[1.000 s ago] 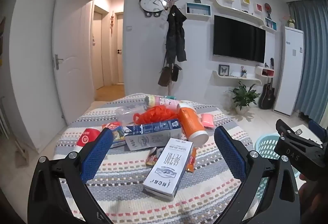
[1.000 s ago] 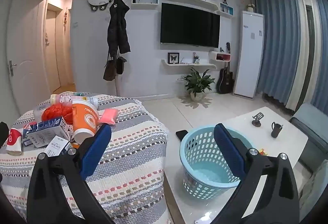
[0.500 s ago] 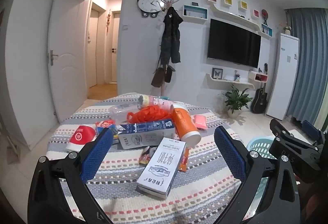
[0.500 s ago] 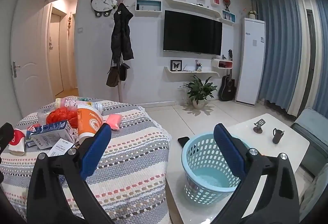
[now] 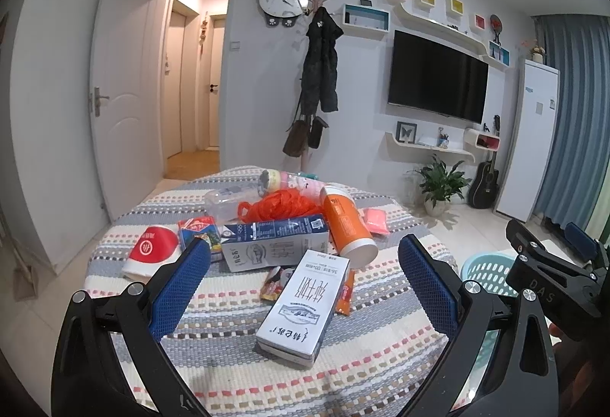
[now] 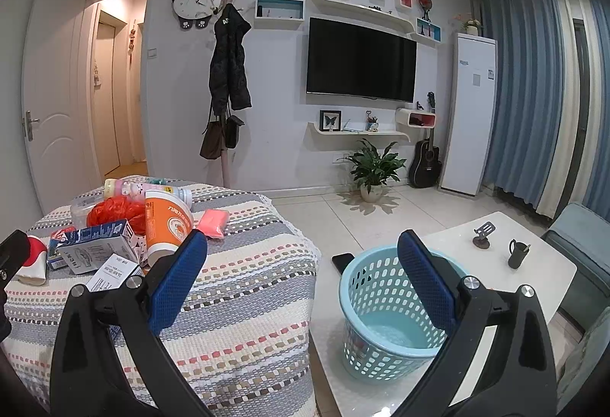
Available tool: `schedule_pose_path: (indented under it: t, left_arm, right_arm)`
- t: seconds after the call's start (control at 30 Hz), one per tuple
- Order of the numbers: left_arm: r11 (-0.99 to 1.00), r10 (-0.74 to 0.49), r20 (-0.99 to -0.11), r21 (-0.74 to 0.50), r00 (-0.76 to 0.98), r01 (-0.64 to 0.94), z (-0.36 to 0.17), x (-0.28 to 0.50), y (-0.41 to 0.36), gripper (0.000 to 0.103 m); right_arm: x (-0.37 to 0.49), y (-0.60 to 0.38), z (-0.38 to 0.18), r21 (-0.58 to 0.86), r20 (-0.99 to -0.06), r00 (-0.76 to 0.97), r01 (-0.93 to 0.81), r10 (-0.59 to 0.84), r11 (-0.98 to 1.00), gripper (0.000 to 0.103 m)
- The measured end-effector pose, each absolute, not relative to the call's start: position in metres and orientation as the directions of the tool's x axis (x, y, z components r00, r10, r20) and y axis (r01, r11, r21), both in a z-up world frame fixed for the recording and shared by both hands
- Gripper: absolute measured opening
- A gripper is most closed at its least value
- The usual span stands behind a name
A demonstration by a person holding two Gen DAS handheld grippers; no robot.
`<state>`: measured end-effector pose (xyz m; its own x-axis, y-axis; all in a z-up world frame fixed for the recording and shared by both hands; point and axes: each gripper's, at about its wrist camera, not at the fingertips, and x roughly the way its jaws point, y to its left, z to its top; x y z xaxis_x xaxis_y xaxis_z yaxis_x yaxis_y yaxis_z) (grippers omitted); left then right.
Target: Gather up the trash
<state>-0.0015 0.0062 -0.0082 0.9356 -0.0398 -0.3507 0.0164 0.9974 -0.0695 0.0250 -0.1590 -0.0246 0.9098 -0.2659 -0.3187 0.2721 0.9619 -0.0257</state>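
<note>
Trash lies on a striped cloth-covered table (image 5: 236,360): a white milk carton (image 5: 303,306) nearest me, a blue-grey carton (image 5: 274,247), an orange cup (image 5: 345,226) on its side, a red plastic bag (image 5: 280,207), a red-and-white cup (image 5: 150,253), a pink packet (image 5: 375,220) and wrappers. My left gripper (image 5: 303,279) is open and empty, above and just before the white carton. My right gripper (image 6: 301,272) is open and empty, between the table (image 6: 248,287) and a light-blue basket (image 6: 385,306) that looks empty. The orange cup (image 6: 167,222) also shows there.
The basket stands on a white low table (image 6: 553,264) with a phone (image 6: 343,260), a dark mug (image 6: 516,253) and a small stand. A plant (image 6: 375,169), guitar, coat rack and TV line the far wall. A grey seat (image 6: 579,245) is at right.
Both views have drifted slightly: the trash pile and basket sit a little lower and nearer than before. Both grippers stay open and empty.
</note>
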Motion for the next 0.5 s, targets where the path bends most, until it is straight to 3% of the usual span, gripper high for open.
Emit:
schedule_pose_path:
  t: [0.5]
  left_arm:
    - [0.998, -0.044, -0.342, -0.064, 0.939, 0.023, -0.0069, -0.0056, 0.0043, 0.096]
  right_arm:
    - [0.0246, -0.1592, -0.0257, -0.024, -0.319, 0.909, 0.273, -0.266, 0.962, 0.095]
